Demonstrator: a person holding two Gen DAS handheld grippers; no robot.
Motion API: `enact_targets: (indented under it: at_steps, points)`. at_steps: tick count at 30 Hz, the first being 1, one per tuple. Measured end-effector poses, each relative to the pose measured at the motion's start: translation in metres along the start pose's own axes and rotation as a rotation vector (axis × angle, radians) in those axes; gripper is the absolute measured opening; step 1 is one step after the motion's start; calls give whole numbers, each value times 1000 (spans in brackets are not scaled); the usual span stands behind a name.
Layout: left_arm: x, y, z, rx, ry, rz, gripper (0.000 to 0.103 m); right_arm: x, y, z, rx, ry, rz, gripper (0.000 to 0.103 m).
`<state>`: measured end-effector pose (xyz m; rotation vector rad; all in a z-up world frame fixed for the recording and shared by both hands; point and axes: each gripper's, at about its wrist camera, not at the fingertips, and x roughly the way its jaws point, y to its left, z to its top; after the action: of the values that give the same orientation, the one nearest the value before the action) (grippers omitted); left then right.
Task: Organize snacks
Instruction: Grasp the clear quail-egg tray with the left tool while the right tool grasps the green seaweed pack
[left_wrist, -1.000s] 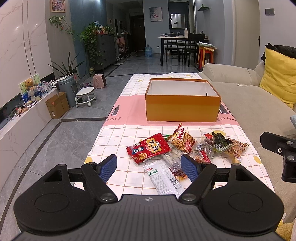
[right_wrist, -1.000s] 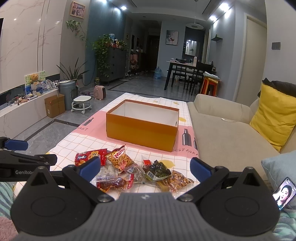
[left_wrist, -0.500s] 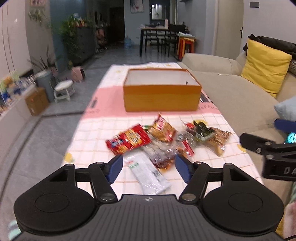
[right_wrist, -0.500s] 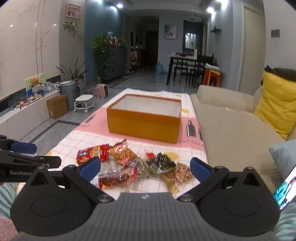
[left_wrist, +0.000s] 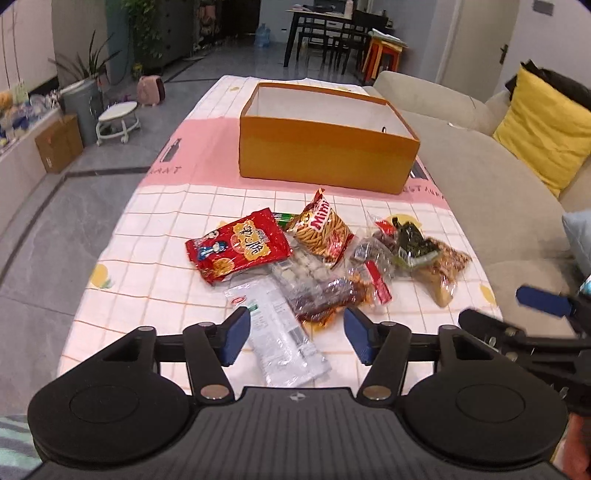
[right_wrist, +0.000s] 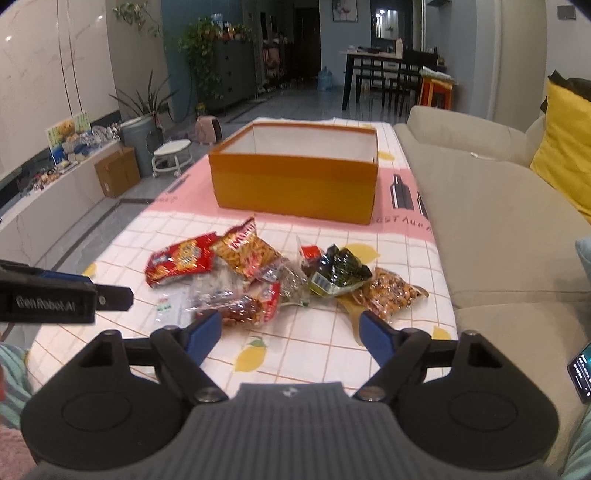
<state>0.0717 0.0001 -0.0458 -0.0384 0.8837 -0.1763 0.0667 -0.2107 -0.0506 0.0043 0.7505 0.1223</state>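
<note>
A pile of snack packets lies on the checked tablecloth (left_wrist: 155, 229): a red cracker bag (left_wrist: 238, 245), an orange stick-snack bag (left_wrist: 321, 229), a white packet (left_wrist: 280, 332), a dark seaweed pack (right_wrist: 338, 271) and a nut bag (right_wrist: 388, 293). An open orange box (left_wrist: 325, 155) stands beyond them, apparently empty; it also shows in the right wrist view (right_wrist: 295, 181). My left gripper (left_wrist: 297, 334) is open over the white packet. My right gripper (right_wrist: 291, 334) is open, just short of the pile.
A beige sofa (right_wrist: 491, 221) with a yellow cushion (left_wrist: 546, 129) runs along the table's right side. A phone (right_wrist: 583, 371) lies at the right. Floor, a stool (left_wrist: 118, 120) and a cardboard box (left_wrist: 59, 142) are to the left.
Both grippers have moved forward and tilted down toward the snack pile. The left one now hangs over the white packet. Both stay open.
</note>
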Motion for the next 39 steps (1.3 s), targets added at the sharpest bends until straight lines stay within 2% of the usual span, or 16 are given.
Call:
enact_targets:
  at_steps: [4, 9, 17, 20, 24, 29, 32, 39]
  points:
    - [19, -2, 8, -5, 7, -11, 78, 21, -9, 5, 0, 26, -1, 79]
    - [48, -1, 21, -59, 40, -43, 83, 50, -18, 17, -28, 25, 3, 79]
    - [103, 6, 36, -175, 149, -37, 83, 104, -33, 36, -36, 36, 2, 75]
    - [121, 3, 42, -205, 182, -16, 83, 125, -40, 43, -15, 47, -8, 68]
    - [140, -4, 48, -225, 229, 38, 86, 147, -49, 53, 21, 55, -24, 68]
    - [154, -10, 48, -241, 261, 66, 88, 167, -62, 58, 93, 78, -37, 66]
    - [160, -11, 49, -244, 266, 83, 89, 179, -69, 56, 128, 105, -26, 63]
    - [170, -13, 50, -227, 278, 110, 90, 194, -74, 53, 196, 135, 44, 63]
